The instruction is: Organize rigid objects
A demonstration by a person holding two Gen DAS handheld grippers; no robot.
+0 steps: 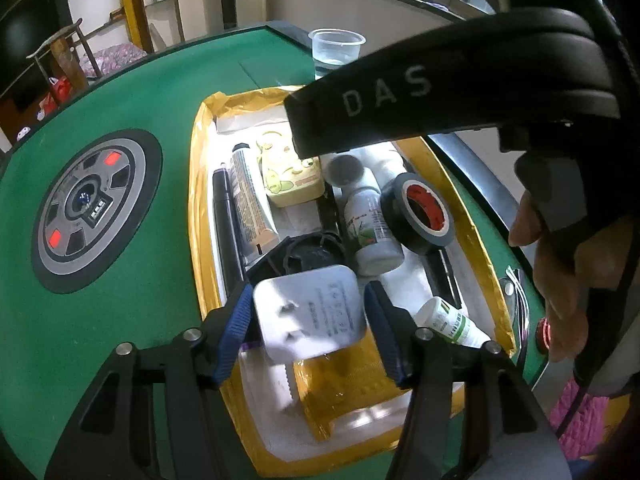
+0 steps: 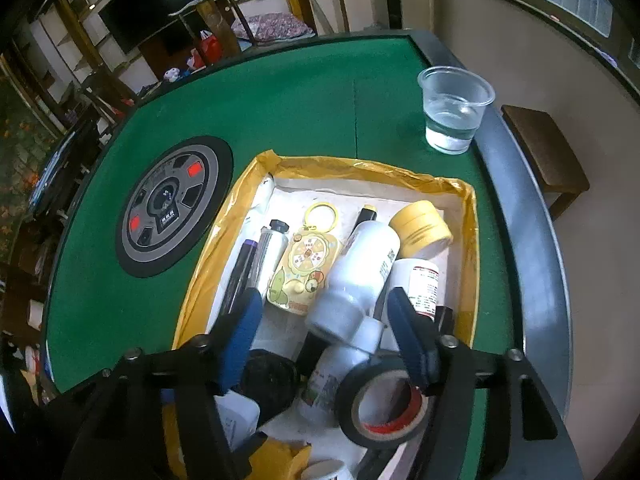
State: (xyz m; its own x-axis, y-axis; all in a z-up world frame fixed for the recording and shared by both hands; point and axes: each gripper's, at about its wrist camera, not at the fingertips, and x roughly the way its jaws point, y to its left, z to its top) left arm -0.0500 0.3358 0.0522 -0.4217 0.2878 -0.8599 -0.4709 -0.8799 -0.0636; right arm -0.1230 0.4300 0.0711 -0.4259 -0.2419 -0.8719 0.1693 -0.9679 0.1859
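Observation:
A yellow-taped box (image 1: 202,184) (image 2: 468,200) on the green table holds several rigid items: tubes, white bottles (image 2: 356,276), a yellow toy case (image 1: 288,176) (image 2: 302,272), black tape roll (image 1: 418,210) (image 2: 380,400) and yellow tape roll (image 2: 420,228). My left gripper (image 1: 308,320) hovers over the box's near end, its blue pads on both sides of a white power adapter (image 1: 310,312). My right gripper (image 2: 324,332) is open above the bottles, holding nothing. In the left wrist view the other handheld gripper (image 1: 440,92) and a hand (image 1: 560,272) hang over the box.
A clear plastic cup (image 2: 454,108) (image 1: 336,50) with some water stands on the table beyond the box near the rim. A round grey and black control disc (image 1: 96,212) (image 2: 172,208) is set in the felt left of the box. A stool (image 2: 544,152) stands right.

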